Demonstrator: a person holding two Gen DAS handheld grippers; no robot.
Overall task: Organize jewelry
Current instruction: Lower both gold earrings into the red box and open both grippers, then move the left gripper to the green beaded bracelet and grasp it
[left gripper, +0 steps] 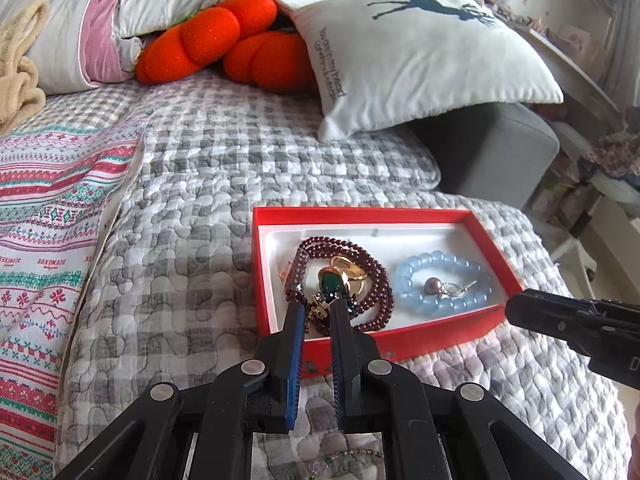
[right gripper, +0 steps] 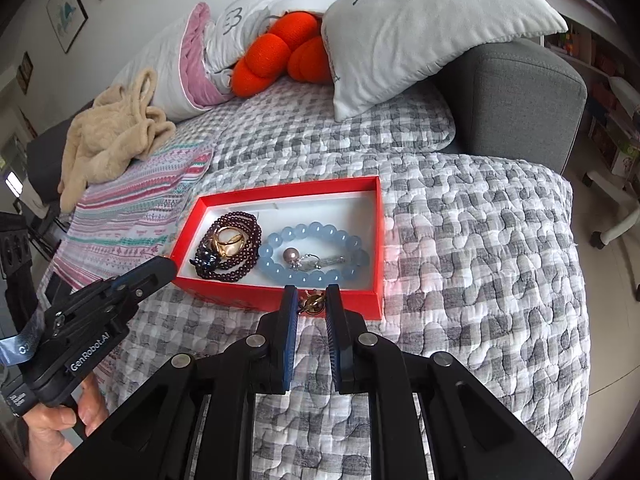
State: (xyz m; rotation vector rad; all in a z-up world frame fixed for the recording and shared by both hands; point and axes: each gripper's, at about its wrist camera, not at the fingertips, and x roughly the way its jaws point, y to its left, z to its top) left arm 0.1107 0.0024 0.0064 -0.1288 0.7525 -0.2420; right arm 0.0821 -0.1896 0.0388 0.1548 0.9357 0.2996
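left claw (left gripper: 316, 308) tips over red box (left gripper: 360, 214) w/ green brooch (left gripper: 330, 286); blue bracelet (left gripper: 440, 284) beside

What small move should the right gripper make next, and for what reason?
Probably lift it over the red box wall and release: the right gripper pinches a small gold piece just outside the near wall, while the other jewelry already lies inside.

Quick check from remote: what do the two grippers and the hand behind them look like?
Both grippers, left gripper and right gripper, are matte black linkage frames with silver rivets and blue ribbed pads. The left one carries white "GenRobot.AI" lettering. A bare hand grips its handle; no sleeve shows.
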